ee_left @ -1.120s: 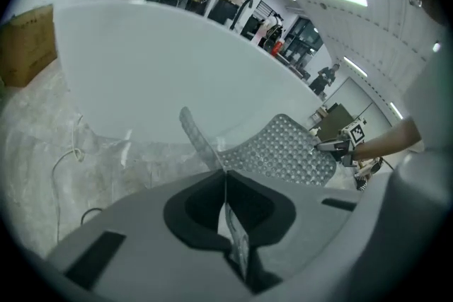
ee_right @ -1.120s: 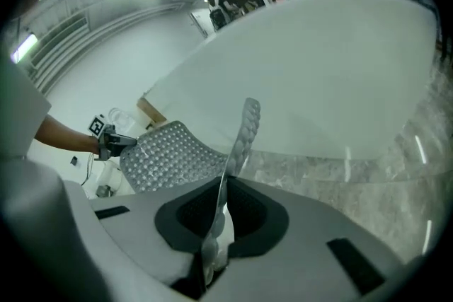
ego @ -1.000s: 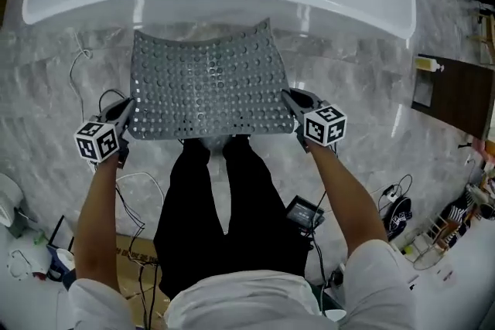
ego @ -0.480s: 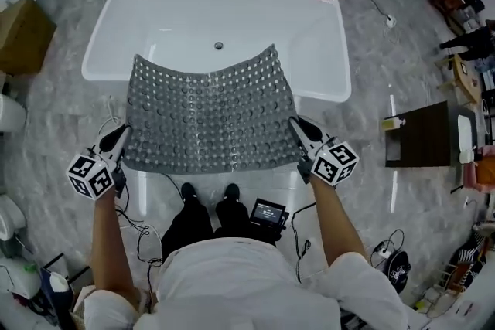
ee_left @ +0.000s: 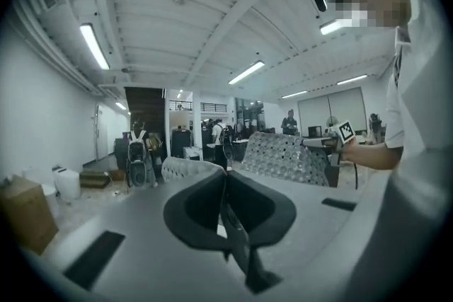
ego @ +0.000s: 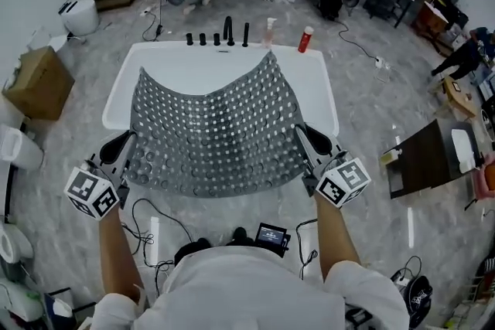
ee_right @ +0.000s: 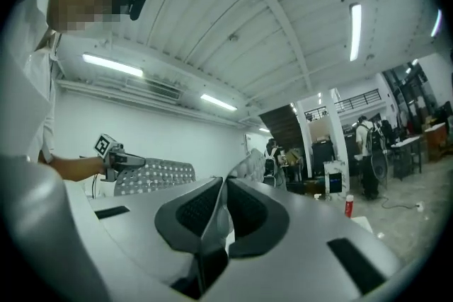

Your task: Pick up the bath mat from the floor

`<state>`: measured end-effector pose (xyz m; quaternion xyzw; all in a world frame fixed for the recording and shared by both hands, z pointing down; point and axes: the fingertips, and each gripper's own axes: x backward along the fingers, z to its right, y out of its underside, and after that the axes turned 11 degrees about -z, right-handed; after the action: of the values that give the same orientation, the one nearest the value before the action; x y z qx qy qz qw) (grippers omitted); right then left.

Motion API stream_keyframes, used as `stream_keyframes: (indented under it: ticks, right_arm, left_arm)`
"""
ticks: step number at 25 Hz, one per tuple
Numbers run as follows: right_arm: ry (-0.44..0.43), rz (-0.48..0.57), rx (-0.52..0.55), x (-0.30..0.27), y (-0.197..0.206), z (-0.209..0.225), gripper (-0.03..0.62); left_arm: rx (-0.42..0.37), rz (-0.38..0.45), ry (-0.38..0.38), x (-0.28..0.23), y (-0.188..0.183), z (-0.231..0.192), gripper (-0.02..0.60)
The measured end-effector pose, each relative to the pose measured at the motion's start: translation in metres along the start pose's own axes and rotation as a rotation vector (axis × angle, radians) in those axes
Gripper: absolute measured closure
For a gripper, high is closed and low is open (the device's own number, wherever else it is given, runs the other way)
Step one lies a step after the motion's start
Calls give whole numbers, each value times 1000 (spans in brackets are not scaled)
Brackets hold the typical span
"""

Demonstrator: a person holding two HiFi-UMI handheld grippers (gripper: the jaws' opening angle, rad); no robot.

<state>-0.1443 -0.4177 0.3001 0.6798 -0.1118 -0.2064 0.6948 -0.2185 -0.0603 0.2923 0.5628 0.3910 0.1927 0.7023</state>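
The grey perforated rubber bath mat (ego: pixel 213 137), held clear of the floor (ego: pixel 54 143), sags between the left gripper (ego: pixel 128 141) and right gripper (ego: pixel 302 134), each clamped on a thin side edge; its weight could tug one edge free.

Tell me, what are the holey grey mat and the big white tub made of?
Grey perforated bath mat: probably soft rubber or plastic, matte; it sags and curves while held. White rectangular bathtub: likely glossy acrylic or enamel, smooth and bright.

No text, labels or numbers readable anywhere. My left tool (ego: pixel 128 141) and right tool (ego: pixel 303 137) carry only square markers (ego: pixel 93 193), no words.
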Motion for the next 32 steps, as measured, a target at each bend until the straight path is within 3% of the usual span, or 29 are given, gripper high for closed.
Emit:
stream_keyframes:
  ticks: [7, 14, 21, 24, 32]
  right_arm:
    - [46, 89, 56, 30, -23, -42, 551]
    - [93, 78, 50, 57, -23, -109, 551]
    - [129, 55, 10, 67, 1, -170, 551]
    - [125, 60, -45, 68, 11, -192, 551]
    - [76, -38, -32, 62, 37, -241, 551]
  left_arm:
    - [-56, 138, 10, 38, -21, 24, 563]
    - [-56, 169, 76, 93, -1, 36, 563]
    - [-83, 171, 72, 151, 30, 36, 563]
    - [-75, 178, 79, 174, 44, 31, 563]
    - [-20, 178, 78, 210, 85, 32, 563]
